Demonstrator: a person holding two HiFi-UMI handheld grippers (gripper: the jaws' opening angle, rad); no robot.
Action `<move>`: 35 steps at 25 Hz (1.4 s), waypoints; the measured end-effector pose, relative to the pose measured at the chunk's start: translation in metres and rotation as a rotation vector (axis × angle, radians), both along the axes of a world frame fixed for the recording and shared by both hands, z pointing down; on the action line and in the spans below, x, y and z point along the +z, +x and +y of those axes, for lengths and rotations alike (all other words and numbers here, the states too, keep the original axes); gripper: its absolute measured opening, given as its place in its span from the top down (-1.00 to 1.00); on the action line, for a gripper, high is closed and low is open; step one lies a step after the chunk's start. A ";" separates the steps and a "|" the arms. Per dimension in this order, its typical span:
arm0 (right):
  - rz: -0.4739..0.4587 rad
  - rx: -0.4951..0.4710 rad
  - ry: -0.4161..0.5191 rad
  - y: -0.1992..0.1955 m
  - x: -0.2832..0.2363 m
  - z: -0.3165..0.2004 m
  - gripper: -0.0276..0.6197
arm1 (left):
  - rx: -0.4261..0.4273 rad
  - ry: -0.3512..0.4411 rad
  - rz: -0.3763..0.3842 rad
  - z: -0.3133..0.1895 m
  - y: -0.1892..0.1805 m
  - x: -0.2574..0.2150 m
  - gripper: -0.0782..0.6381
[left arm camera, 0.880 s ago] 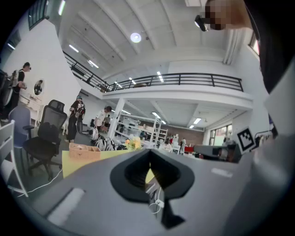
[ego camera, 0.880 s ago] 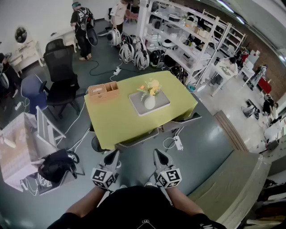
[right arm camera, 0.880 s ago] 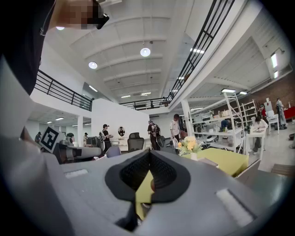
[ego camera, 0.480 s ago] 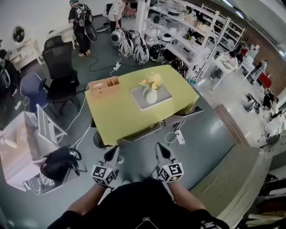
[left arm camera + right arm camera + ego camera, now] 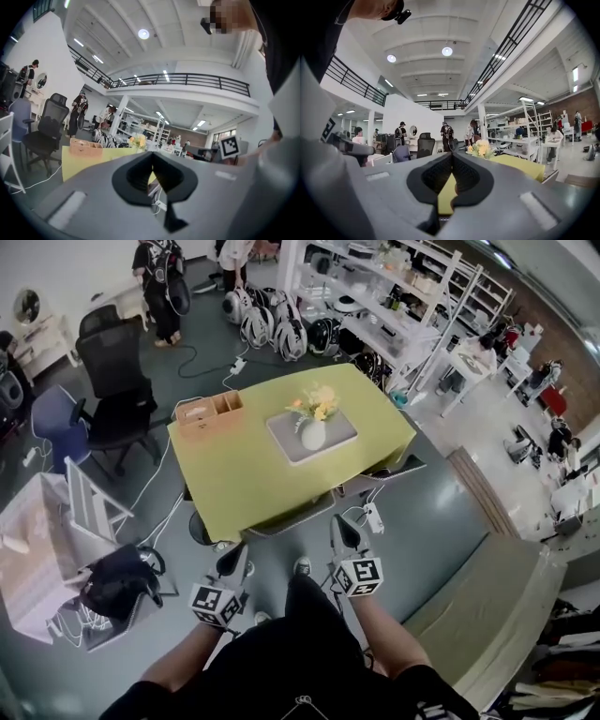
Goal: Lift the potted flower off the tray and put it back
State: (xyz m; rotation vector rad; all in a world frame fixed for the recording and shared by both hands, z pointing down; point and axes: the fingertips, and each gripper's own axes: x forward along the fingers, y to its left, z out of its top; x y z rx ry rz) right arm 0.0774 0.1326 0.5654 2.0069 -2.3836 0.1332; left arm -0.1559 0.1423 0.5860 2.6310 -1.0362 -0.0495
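the potted flower [image 5: 313,427] stands on its grey tray [image 5: 339,442] on the yellow-green table [image 5: 244,484], well ahead of both pairs of jaws. my left gripper [image 5: 233,561] has its jaws pressed together, empty. my right gripper [image 5: 342,527] is the same, holding nothing. a wooden box [image 5: 208,411] sits far ahead of the left jaws.

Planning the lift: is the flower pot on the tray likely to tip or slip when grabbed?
Likely top-heavy: the flowers spread wider than the small rounded pot, so it may tip. Its smooth white surface looks slippery, perhaps breakable.
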 end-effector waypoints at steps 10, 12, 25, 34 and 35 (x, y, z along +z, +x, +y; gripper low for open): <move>0.004 0.039 -0.051 0.085 0.057 -0.178 0.51 | -0.085 -0.036 -0.057 -0.098 0.027 0.019 0.76; 0.000 0.039 -0.079 0.100 0.076 -0.217 0.34 | -0.112 -0.050 -0.075 -0.120 0.033 0.025 0.76; 0.014 0.028 -0.234 0.160 0.222 -0.406 0.06 | -0.300 -0.185 -0.165 -0.232 0.057 0.076 0.76; 0.056 0.019 -0.207 0.162 0.237 -0.440 0.05 | -0.361 -0.260 -0.192 -0.261 0.068 0.098 0.76; 0.052 0.020 -0.207 0.163 0.237 -0.442 0.05 | -0.357 -0.263 -0.194 -0.263 0.071 0.098 0.76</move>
